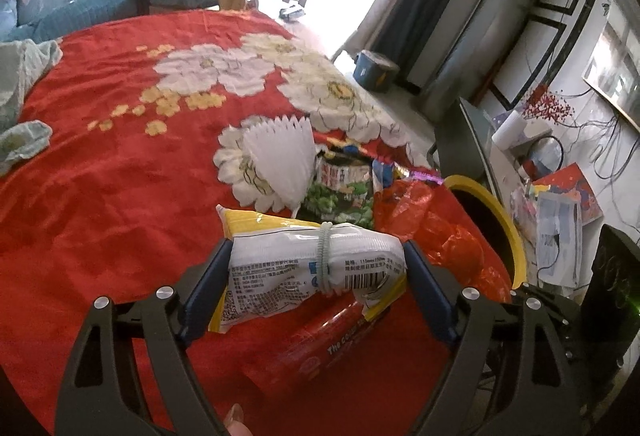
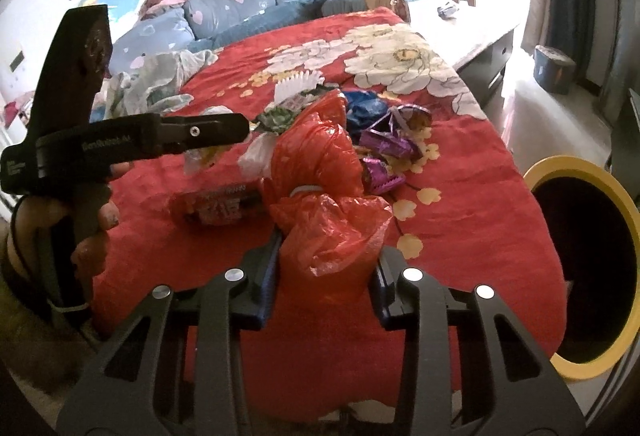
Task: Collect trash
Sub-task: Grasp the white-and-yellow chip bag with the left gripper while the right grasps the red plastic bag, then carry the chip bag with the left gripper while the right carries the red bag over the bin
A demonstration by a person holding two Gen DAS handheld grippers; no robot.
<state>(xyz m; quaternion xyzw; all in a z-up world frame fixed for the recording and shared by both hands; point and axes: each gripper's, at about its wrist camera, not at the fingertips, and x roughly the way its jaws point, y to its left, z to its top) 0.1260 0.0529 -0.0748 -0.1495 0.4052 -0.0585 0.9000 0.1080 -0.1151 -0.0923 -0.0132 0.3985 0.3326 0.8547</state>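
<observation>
Left hand-held gripper (image 1: 318, 270) is closing wide jaws on the banded white packet (image 1: 312, 268); right hand-held gripper (image 2: 326, 268) is pinching the red plastic bag (image 2: 324, 195) on the bed (image 2: 460, 195). Best lifting both clear before swinging to the yellow-rimmed bin (image 2: 628, 320).

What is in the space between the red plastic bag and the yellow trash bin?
Only bare red bedspread. In the right wrist view, nothing sits between the red plastic bag and the yellow trash bin.
</observation>
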